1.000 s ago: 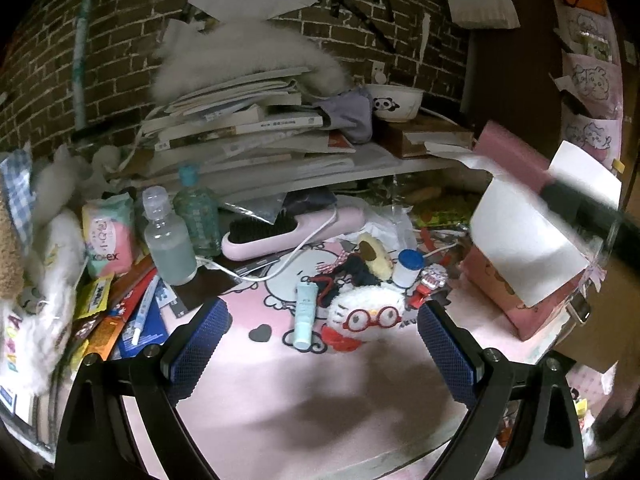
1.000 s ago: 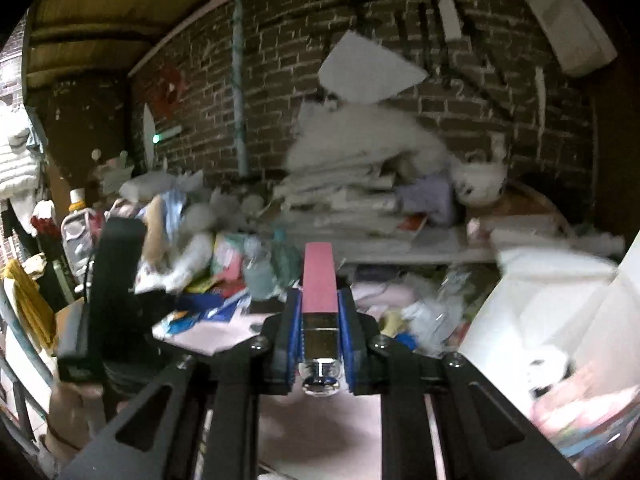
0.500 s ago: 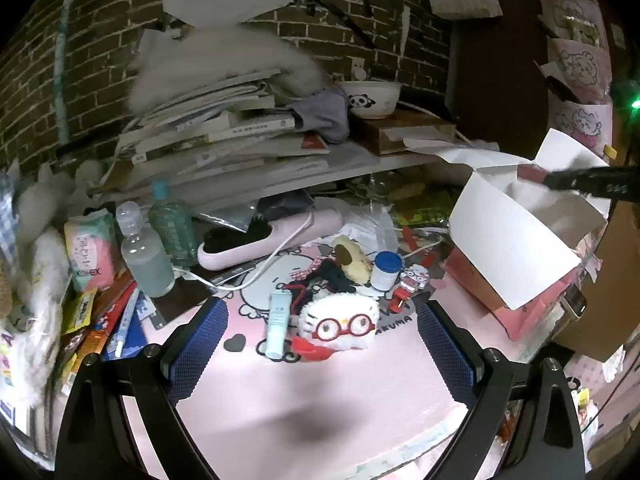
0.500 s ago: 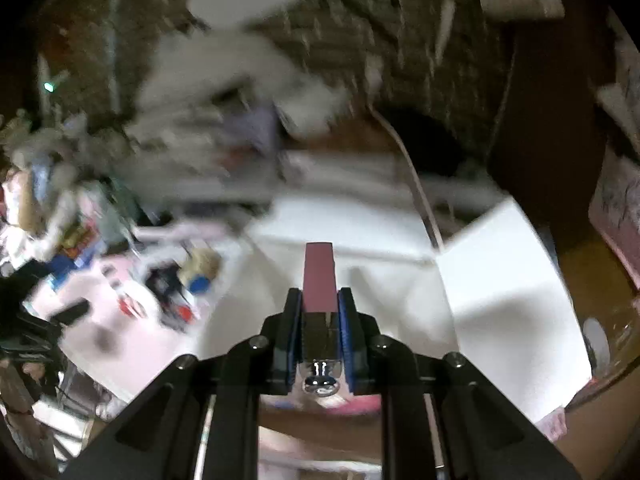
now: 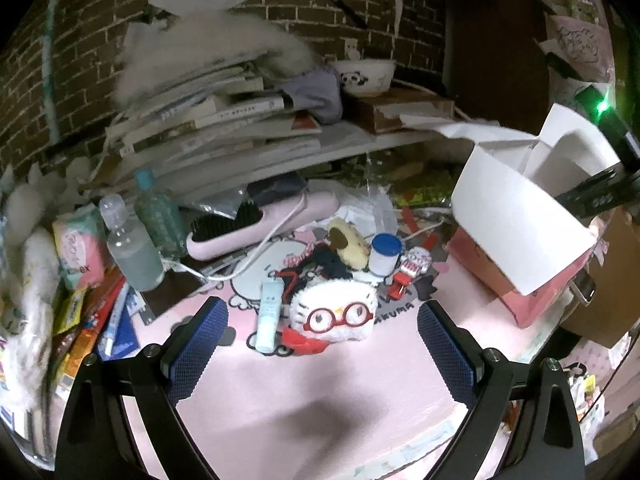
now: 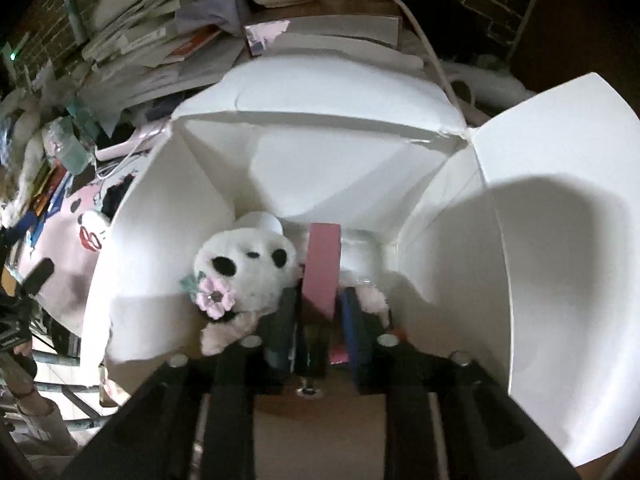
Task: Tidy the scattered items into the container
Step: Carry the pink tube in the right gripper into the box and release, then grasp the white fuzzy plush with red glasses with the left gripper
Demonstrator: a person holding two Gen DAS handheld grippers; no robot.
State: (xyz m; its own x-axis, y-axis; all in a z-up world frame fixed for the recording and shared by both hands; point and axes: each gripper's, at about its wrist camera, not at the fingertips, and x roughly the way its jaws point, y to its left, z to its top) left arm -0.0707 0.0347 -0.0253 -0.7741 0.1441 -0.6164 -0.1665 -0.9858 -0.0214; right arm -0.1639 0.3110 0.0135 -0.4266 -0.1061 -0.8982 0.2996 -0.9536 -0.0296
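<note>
My right gripper (image 6: 318,296) points down into the open white-lined box (image 6: 328,168). Its jaws are opening, and a flat pink item (image 6: 322,268) stands between them with a small gap on the left side. A white plush bear with a pink flower (image 6: 248,272) lies in the box beside it. My left gripper (image 5: 322,312) hangs open over the pink mat (image 5: 320,392) with nothing in it. Just past its fingers lie a white plush with red glasses (image 5: 336,316), a pale tube (image 5: 269,312), a blue-lidded jar (image 5: 385,254) and a small red-and-white toy (image 5: 412,266).
The pink box (image 5: 480,264) stands at the mat's right edge with its flaps up. A pink hairbrush (image 5: 256,224) with a white cord, two bottles (image 5: 132,248) and packets crowd the left. Stacked books (image 5: 208,120) and a panda bowl (image 5: 364,76) fill the shelf behind.
My right gripper swung from over the table to above the box and tipped down into it, and its jaws parted around the pink item. The left gripper drifted slightly.
</note>
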